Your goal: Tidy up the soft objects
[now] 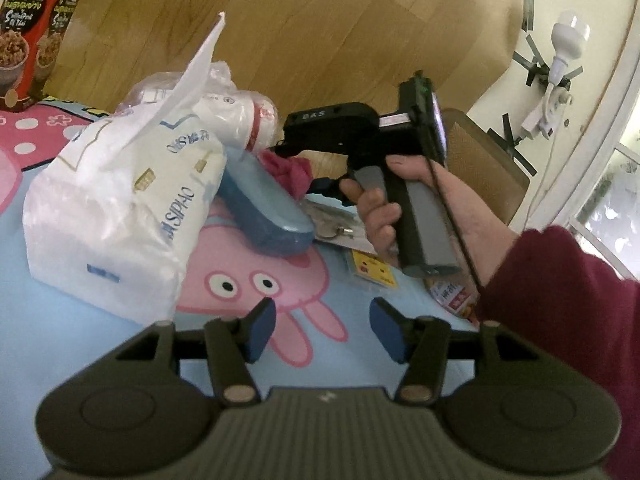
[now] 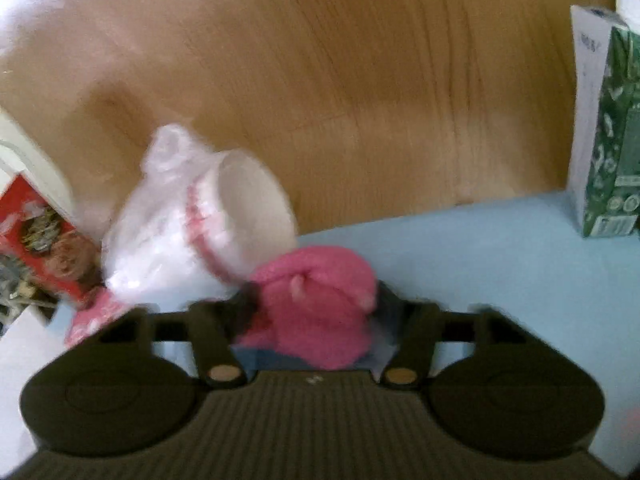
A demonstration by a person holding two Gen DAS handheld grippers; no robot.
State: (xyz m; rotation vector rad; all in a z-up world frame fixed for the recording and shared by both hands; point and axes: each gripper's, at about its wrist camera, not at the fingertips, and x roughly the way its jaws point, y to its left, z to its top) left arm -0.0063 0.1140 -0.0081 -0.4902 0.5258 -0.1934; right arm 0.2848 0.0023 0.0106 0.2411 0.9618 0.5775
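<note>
Fluffy pink cloth (image 2: 316, 312) between right gripper (image 2: 316, 320) fingers (image 2: 384, 300)

**Wood floor, pale walls, daylight**

Beyond the light-blue cartoon mat (image 1: 100, 328), warm wood-plank floor (image 1: 320, 32). At right, a cream wall (image 1: 600, 92) with a bare white bulb (image 1: 568, 36) on a taped-up fitting. Further right, a white-framed window (image 1: 616, 200), bright with daylight.

The mat (image 1: 60, 320) was light blue with a pink cartoon pig. The tissue pack (image 1: 116, 208) was white with blue lettering, the case (image 1: 264, 216) blue, the cloth (image 2: 316, 312) pink, the carton (image 2: 608, 128) green and white, the sleeve (image 1: 568, 320) maroon.
</note>
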